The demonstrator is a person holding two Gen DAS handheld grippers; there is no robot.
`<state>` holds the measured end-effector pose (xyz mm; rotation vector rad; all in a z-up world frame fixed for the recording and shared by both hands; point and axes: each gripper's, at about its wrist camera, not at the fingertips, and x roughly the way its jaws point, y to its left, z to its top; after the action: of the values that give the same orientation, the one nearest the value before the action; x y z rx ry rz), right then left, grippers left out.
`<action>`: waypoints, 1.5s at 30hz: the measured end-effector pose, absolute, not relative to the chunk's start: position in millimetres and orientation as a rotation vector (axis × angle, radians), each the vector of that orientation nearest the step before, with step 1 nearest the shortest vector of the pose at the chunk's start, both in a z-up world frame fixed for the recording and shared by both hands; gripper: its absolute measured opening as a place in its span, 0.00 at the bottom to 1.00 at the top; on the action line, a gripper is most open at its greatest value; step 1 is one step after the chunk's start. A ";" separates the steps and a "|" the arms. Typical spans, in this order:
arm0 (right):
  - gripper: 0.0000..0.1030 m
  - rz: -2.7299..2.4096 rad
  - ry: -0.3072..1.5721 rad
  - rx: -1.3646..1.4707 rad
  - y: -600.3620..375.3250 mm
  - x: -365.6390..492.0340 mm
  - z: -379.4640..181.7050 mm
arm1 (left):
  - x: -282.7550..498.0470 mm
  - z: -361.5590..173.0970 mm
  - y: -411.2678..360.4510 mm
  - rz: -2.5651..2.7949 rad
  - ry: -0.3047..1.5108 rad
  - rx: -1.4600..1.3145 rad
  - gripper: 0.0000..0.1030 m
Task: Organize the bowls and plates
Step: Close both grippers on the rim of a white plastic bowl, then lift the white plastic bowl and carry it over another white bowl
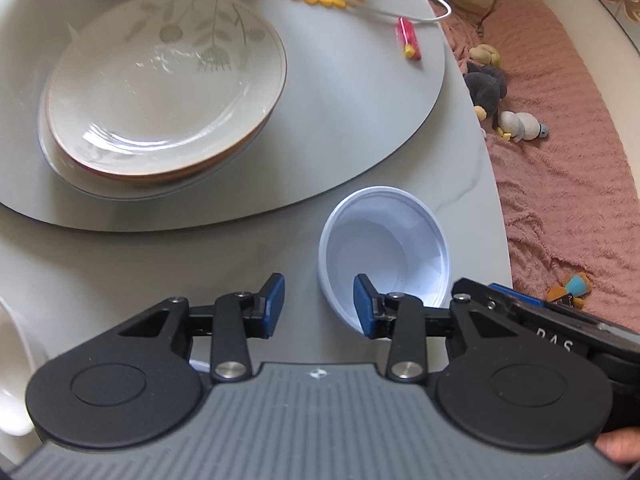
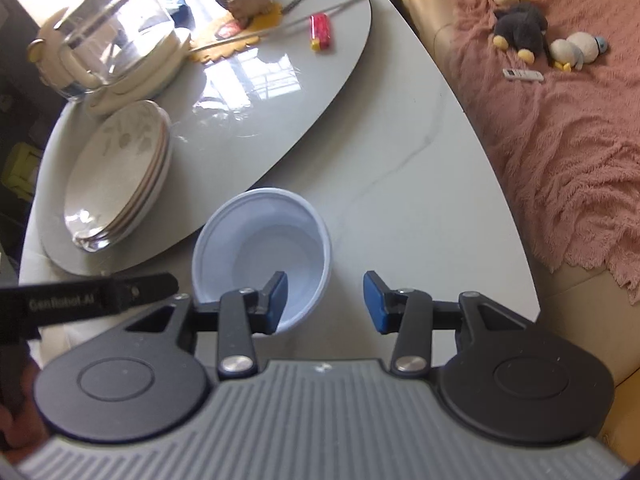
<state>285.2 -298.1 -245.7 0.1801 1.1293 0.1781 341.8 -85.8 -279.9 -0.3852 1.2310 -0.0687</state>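
Bowl next, both grippers empty, jaws spread wide above it.
My right gripper and left gripper straddle its near rim; it sits on the table beside stacked plates. Next: pinch the rim.

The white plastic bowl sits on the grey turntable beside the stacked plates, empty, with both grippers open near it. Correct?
Not quite. The white plastic bowl sits on the table, off the grey turntable; both wrist views show it. The stacked plates alone are on the turntable. The bowl is empty, and the left gripper and right gripper are open near it.
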 end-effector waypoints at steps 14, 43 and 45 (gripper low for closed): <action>0.22 0.219 1.223 0.121 -289.0 335.1 -277.1 | 367.9 -310.3 -96.4 -0.060 1.281 -0.414 0.31; 0.08 0.298 1.209 0.101 -289.3 334.3 -257.0 | 364.7 -291.8 -91.2 -0.051 1.220 -0.504 0.08; 0.08 0.303 1.197 0.103 -292.7 330.1 -248.1 | 362.8 -281.3 -91.0 -0.069 1.207 -0.496 0.08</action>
<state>330.1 -292.7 -248.1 0.1032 1.1971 0.3026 362.8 -91.0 -281.3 -0.4958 1.2071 -0.0687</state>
